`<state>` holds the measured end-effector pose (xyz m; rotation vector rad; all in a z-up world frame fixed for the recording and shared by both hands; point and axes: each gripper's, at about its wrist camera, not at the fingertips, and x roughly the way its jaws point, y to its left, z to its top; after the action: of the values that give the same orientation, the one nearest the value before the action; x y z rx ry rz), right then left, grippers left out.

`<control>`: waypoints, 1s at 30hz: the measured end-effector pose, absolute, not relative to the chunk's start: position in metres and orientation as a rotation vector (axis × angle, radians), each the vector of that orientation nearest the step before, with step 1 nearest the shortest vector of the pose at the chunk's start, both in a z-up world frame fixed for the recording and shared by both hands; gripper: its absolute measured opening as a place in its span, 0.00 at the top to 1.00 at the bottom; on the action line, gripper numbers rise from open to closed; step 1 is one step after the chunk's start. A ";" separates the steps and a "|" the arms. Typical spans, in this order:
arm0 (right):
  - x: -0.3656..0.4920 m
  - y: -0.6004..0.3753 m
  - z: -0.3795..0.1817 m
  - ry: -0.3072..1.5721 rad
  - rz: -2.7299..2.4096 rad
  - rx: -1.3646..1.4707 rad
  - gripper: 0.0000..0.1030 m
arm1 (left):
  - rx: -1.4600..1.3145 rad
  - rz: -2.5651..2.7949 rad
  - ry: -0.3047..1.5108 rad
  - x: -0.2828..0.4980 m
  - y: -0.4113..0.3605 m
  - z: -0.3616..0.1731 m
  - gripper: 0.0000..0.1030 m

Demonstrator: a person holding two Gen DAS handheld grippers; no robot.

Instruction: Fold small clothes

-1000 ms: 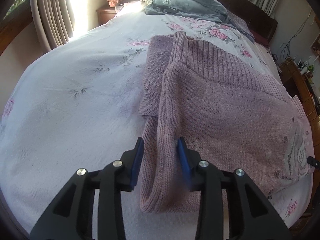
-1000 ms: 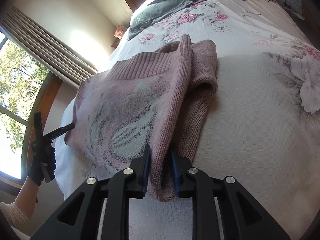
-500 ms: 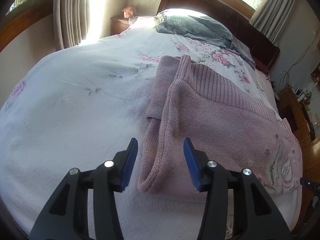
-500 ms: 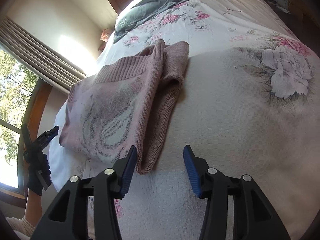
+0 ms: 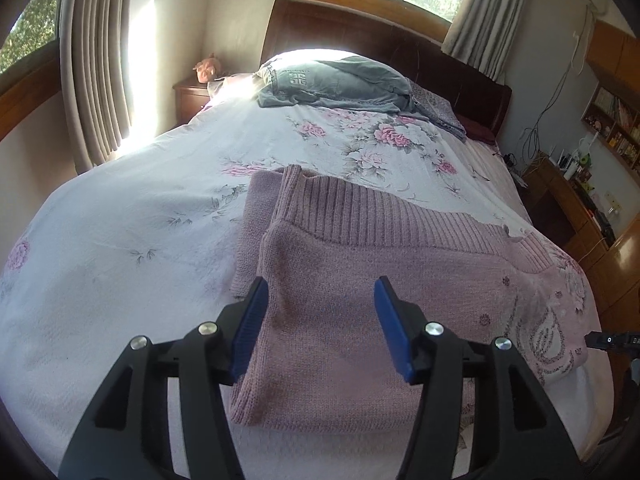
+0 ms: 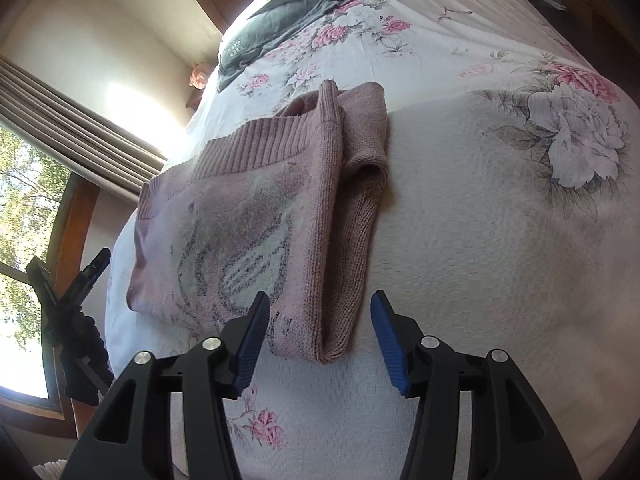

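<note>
A pink knit sweater (image 5: 360, 280) lies folded on the bed, ribbed hem toward the headboard, a sleeve tucked under along its left edge. My left gripper (image 5: 318, 326) hovers open over the sweater's near left part, nothing between its blue pads. In the right wrist view the same sweater (image 6: 248, 216) shows its grey-white knitted pattern and a folded edge on the right. My right gripper (image 6: 318, 340) is open, its pads either side of the sweater's near folded corner without touching it.
The bed has a white floral bedspread (image 5: 120, 240), (image 6: 500, 220). A grey pillow (image 5: 332, 84) and folded cloths lie by the dark headboard (image 5: 380, 40). Curtains (image 5: 96, 60) hang at left, a desk and shelves (image 5: 580, 200) stand at right. The left gripper (image 6: 72, 280) appears beyond the bed's edge in the right wrist view.
Both grippers opened and let go of the sweater's folded edges, then drew back and up. The sweater now rests flat on the bed.
</note>
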<state>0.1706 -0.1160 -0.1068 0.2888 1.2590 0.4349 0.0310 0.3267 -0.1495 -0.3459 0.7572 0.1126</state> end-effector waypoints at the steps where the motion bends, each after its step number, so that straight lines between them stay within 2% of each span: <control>1: 0.171 -0.115 -0.107 1.260 0.432 0.292 0.48 | -0.340 0.109 0.752 0.033 0.323 -0.150 0.46; 7: 0.175 -0.104 -0.115 1.310 0.418 0.268 0.48 | -0.346 0.071 0.746 0.040 0.304 -0.157 0.43; 17: 0.177 -0.086 -0.106 1.280 0.444 0.245 0.48 | -0.378 0.012 0.843 0.036 0.289 -0.176 0.43; 18: 0.175 -0.086 -0.106 1.278 0.446 0.248 0.47 | -0.374 0.004 0.843 0.035 0.287 -0.175 0.42; 20: 0.174 -0.087 -0.107 1.275 0.429 0.234 0.37 | -0.367 -0.001 0.851 0.032 0.283 -0.176 0.41; 21: 0.172 -0.089 -0.108 1.269 0.421 0.226 0.35 | -0.368 -0.008 0.859 0.032 0.281 -0.177 0.41; 30: 0.164 -0.126 -0.129 1.257 0.457 0.415 0.36 | -0.314 -0.060 0.904 0.052 0.250 -0.170 0.40</control>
<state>0.1636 -0.1264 -0.1286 0.4154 1.2571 0.4575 0.0517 0.2498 -0.1697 -0.3141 0.9038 -0.0602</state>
